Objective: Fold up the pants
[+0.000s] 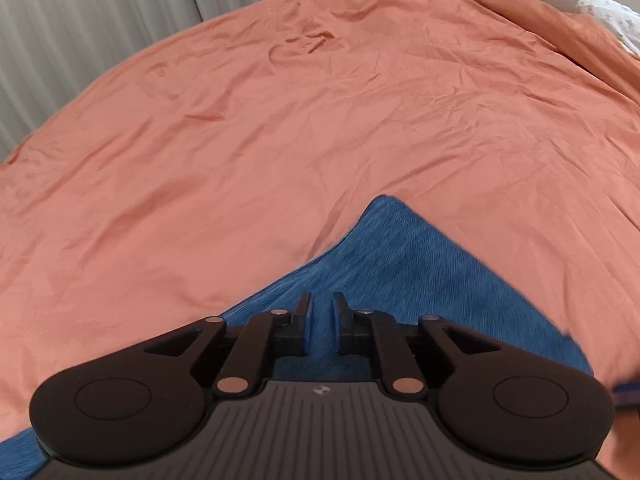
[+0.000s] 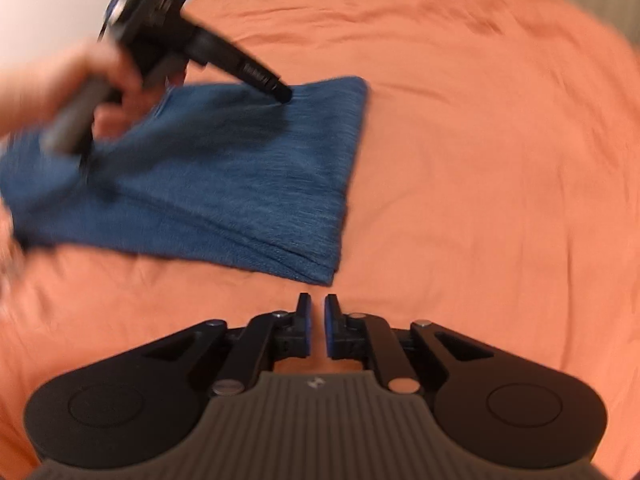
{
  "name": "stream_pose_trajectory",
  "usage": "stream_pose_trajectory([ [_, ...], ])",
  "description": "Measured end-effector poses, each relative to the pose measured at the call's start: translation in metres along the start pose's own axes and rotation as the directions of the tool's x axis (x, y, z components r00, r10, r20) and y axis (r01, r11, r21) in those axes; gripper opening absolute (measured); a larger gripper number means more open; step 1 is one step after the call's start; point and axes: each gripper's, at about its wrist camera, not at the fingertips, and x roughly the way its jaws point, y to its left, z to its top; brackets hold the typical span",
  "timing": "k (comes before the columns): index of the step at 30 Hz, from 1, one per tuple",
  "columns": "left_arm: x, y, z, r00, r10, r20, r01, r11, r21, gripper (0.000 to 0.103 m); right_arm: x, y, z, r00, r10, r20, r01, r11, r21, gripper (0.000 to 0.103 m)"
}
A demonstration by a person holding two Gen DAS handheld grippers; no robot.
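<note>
Folded blue pants are seen lying flat on an orange bedsheet, left of centre in the right wrist view. The left gripper, its fingers a narrow gap apart and empty, is held over the fabric; the right gripper, nearly closed on nothing, is held just below the pants' lower corner.

pants: I see the left end blurred, cut off by the edge.
hand: smeared; I can't read its grip.
pillow: cropped at the right edge.
</note>
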Motion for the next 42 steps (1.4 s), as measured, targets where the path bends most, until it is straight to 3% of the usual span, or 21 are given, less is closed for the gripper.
stream_pose_trajectory([
  [4,-0.038,0.018,-0.021,1.0,0.009,0.019,-0.009,1.0,0.019,0.014,0.002,0.015,0.006,0.996,-0.085,0.035,0.089,0.984,-0.155,0.004],
  [8,-0.068,0.04,-0.046,1.0,0.005,0.006,-0.005,1.0,-0.007,0.015,0.003,0.028,0.005,0.984,-0.171,0.053,0.179,0.933,-0.313,0.004],
  [12,-0.085,0.061,-0.074,1.0,-0.004,-0.027,0.002,0.998,-0.07,0.018,0.018,0.044,0.003,0.974,-0.218,0.061,0.222,0.873,-0.435,0.013],
  [15,-0.086,0.073,-0.095,0.999,-0.017,-0.047,0.011,0.993,-0.116,0.018,0.027,0.06,-0.002,0.961,-0.261,0.087,0.267,0.809,-0.524,0.016],
  [18,-0.078,0.08,-0.115,0.997,-0.032,-0.072,0.019,0.984,-0.178,0.018,0.037,0.069,-0.002,0.935,-0.328,0.134,0.345,0.757,-0.554,0.01],
  [21,-0.069,0.082,-0.132,0.997,-0.039,-0.071,0.023,0.978,-0.206,0.021,0.039,0.072,-0.002,0.928,-0.348,0.131,0.359,0.751,-0.554,0.001],
  [25,-0.057,0.086,-0.141,0.995,-0.06,-0.083,0.038,0.968,-0.246,0.021,0.027,0.081,-0.008,0.928,-0.346,0.139,0.357,0.716,-0.6,0.0],
  [30,-0.058,0.089,-0.145,0.995,-0.044,-0.089,0.021,0.969,-0.246,0.022,0.042,0.082,-0.014,0.937,-0.346,0.047,0.302,0.735,-0.607,0.0],
  [32,-0.06,0.09,-0.147,0.995,-0.037,-0.093,0.013,0.97,-0.241,0.022,0.046,0.078,-0.019,0.941,-0.337,-0.009,0.268,0.763,-0.589,0.0],
  [35,-0.07,0.096,-0.152,0.994,-0.028,-0.108,0.0,0.969,-0.248,0.022,0.039,0.073,-0.025,0.941,-0.337,-0.003,0.279,0.783,-0.556,0.0],
  [38,-0.095,0.107,-0.165,0.998,-0.036,-0.06,0.017,0.957,-0.289,0.022,0.025,0.068,-0.016,0.951,-0.308,-0.014,0.266,0.84,-0.473,0.0],
  [42,-0.14,0.131,-0.19,1.0,0.0,-0.007,-0.002,0.94,-0.343,0.023,0.006,0.08,-0.002,0.96,-0.279,0.015,0.256,0.859,-0.444,0.0],
])
